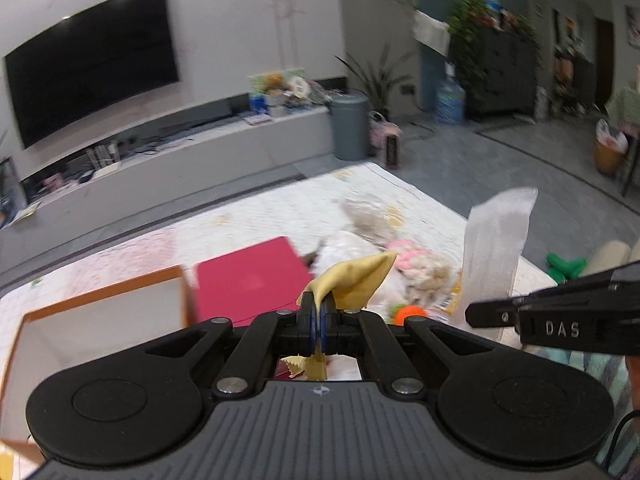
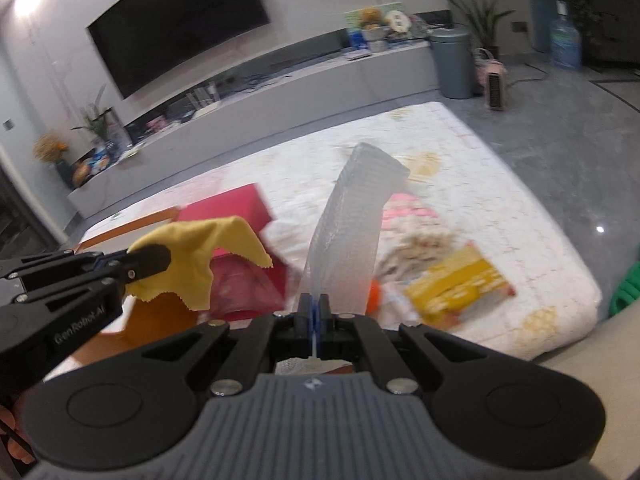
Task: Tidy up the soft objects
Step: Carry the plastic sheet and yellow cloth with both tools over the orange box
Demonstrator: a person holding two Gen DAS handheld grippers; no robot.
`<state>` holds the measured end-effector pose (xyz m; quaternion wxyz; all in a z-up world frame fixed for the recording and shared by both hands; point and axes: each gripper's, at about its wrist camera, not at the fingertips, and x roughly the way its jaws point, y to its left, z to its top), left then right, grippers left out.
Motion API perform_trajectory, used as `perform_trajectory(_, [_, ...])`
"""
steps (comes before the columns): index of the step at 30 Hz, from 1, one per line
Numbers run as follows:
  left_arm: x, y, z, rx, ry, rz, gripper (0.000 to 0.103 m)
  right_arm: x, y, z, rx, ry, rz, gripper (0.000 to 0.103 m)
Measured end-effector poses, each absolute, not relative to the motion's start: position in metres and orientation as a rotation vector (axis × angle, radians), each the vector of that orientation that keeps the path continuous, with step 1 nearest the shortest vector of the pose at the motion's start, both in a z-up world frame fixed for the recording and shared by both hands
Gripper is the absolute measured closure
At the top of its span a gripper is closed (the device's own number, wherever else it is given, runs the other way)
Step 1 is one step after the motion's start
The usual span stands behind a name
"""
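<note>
One yellow cloth (image 1: 352, 280) in left tongs (image 1: 319, 312); one bubble-wrap strip (image 2: 352, 232) — right tongs (image 2: 316, 312).

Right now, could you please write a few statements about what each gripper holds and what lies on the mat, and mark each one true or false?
1. The left gripper is shut on a yellow cloth. True.
2. The right gripper is open and empty. False: it is shut on a strip of bubble wrap that stands up from its fingers.
3. A red box sits on the patterned mat. True.
4. The yellow cloth lies flat on the mat. False: it hangs from the left gripper, off the mat.
5. The television on the wall shows a bright picture. False: its screen is dark.
</note>
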<state>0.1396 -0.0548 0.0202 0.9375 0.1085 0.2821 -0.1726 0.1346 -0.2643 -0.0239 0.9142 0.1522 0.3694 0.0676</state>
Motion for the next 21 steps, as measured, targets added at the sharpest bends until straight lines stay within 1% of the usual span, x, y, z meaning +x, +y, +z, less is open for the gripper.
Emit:
perform_trajectory(11, [0.131,0.028,0.039,0.123,0.521,-0.126,0.101,0.130,-0.182,0.002,0.200,0.701,0.343,0.103])
perform_trajectory(16, [0.129,0.059,0.045,0.100,0.501,-0.042,0.101,0.140,-0.145,0.011,0.151,0.658,0.452,0.103])
perform_trajectory(21, [0.132,0.091,0.052,0.063,0.483,0.036,0.101,0.157,-0.111,0.011,0.128,0.658,0.567,0.103])
